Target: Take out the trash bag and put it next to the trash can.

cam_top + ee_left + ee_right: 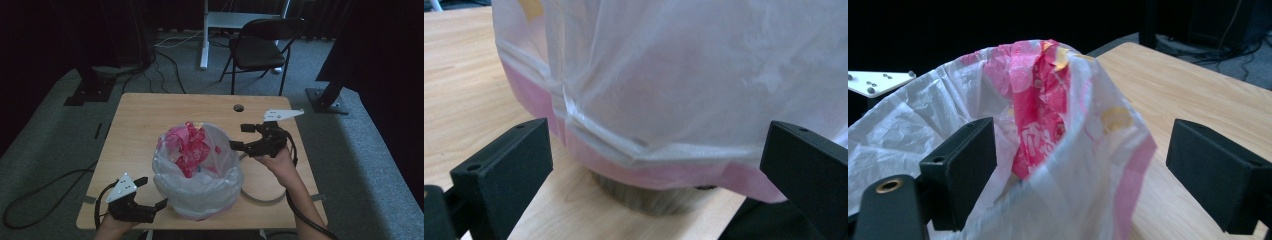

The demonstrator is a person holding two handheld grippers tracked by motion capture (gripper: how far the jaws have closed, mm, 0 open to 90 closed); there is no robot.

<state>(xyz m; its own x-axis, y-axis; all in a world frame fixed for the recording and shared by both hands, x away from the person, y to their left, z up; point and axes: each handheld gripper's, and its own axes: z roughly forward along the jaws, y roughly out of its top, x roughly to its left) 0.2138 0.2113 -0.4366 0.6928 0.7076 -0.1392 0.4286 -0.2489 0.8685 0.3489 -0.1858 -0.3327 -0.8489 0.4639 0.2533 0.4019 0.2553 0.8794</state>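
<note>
Flanking the translucent white plastic bin liner (200,185), your left gripper (150,192) and right gripper (239,136) both gape, holding nothing.

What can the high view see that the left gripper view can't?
The high view alone shows the red wrappers stuffed in the bag's open top, the right gripper at its rim, and a black chair behind the table. The left gripper view alone shows the pink bin peeking out under the bag's folded edge, between that gripper's open jaws. Both show the white plastic bag and the wooden table.
</note>
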